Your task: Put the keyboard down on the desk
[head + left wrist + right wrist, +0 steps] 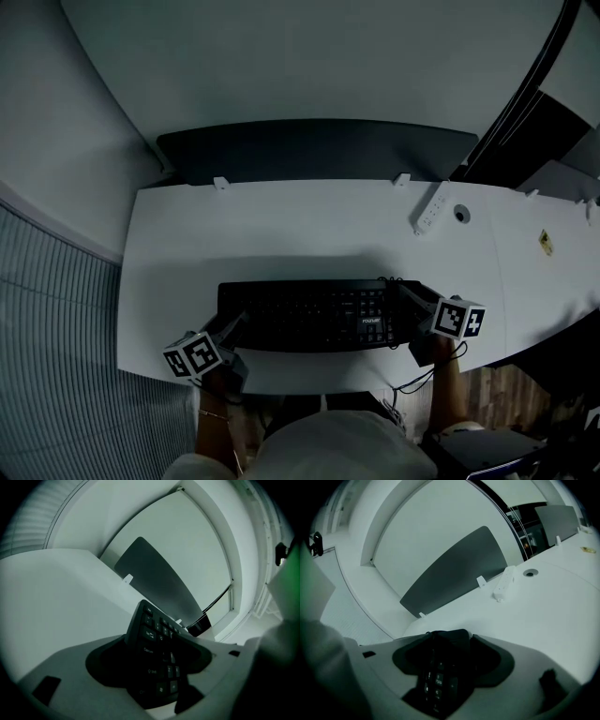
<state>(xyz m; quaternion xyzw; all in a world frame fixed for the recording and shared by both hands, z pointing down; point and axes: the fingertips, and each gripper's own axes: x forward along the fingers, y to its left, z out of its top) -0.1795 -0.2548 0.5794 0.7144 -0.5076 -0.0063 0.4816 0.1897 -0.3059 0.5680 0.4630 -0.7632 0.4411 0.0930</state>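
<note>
At the left, gripped the near end of the black keyboard (314, 317) with the left hand-held gripper (232, 330). Had its jaws set wide but filled by that end, with the keys tilted aslant between the dark pads (105, 665). Carried its marker cube (192, 356) low, at the front edge of the white table (281, 225).

Stretched lengthwise over the front part of the table, parallel to the front edge, with both ends in the jaws. Could not tell whether resting on the top or held just clear of it. Closed off along the far edge by a dark divider panel (314, 148), well apart from the keyboard.

At the right, pinched the other end in the right hand-held gripper (412, 314), with that end lodged between both pads and the marker cube (458, 319) just beside it.

Farther right and toward the back, showed a white power strip (430, 208) lying aslant, a round cable hole (460, 214) just beside it, and a small yellow label (546, 243) beyond.
</note>
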